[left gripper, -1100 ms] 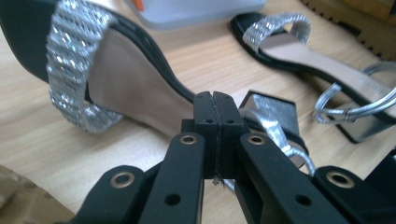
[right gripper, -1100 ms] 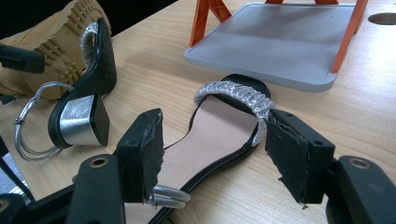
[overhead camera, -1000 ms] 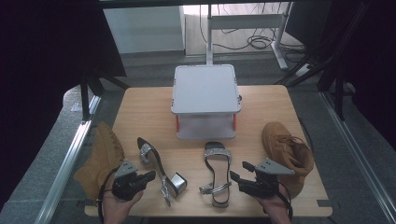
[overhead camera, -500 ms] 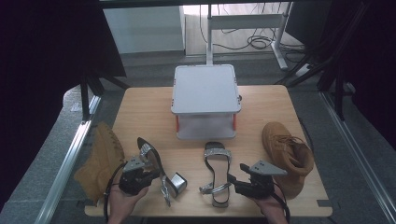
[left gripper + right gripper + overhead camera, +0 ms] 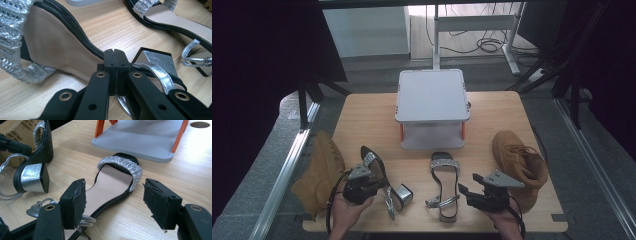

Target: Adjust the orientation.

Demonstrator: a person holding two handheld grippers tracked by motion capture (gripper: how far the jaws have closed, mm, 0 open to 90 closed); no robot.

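A black sandal with a silver strap (image 5: pixel 373 162) lies on its side at the front left of the table, its silver block heel (image 5: pixel 402 195) toward the front. My left gripper (image 5: pixel 379 186) rests at this sandal's heel end with its jaws shut together (image 5: pixel 115 57). The thin silver ankle strap (image 5: pixel 152 72) comes out from beside them, and I cannot tell whether it is pinched. A matching sandal (image 5: pixel 444 185) lies flat near the middle. My right gripper (image 5: pixel 466 194) stands open just right of it, with its sole (image 5: pixel 110 185) between the pads but not touched.
A grey raised stand with orange legs (image 5: pixel 432 95) sits at the centre back of the wooden table (image 5: pixel 362 115). One tan boot (image 5: pixel 322 170) lies at the left edge. Another tan boot (image 5: pixel 517 160) stands at the right, close behind my right hand.
My left gripper has moved right and a little forward, onto the heel end of the sandal lying on its side. Both sandals and the right gripper have stayed in place.
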